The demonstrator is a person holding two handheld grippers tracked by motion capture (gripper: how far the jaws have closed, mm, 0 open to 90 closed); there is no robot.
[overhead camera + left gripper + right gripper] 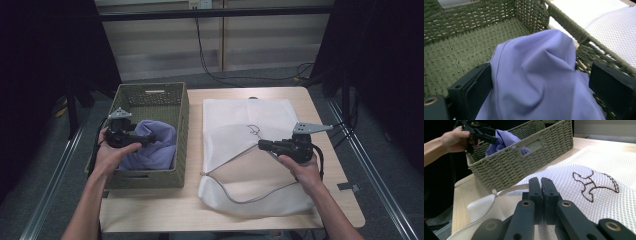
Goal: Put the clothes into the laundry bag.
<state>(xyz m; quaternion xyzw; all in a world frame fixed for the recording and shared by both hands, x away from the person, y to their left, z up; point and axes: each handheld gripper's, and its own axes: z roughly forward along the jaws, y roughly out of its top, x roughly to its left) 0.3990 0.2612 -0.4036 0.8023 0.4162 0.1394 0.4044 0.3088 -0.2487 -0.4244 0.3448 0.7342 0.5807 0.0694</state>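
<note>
In the right gripper view, the right gripper's [541, 185] jaws pinch the mesh bag [599, 170]; the left gripper's [544, 82] stand wide around purple cloth [536, 75].

L gripper [541, 82] is down in the green woven basket [469, 42], jaws wide apart w/ a bunched purple cloth [536, 75] humped up between them. L jaw sits right against the cloth's edge; R jaw is just beside it, contact hard to tell. Beyond the basket rim, top right, white mesh fabric [609, 32] lies on the table.
</note>
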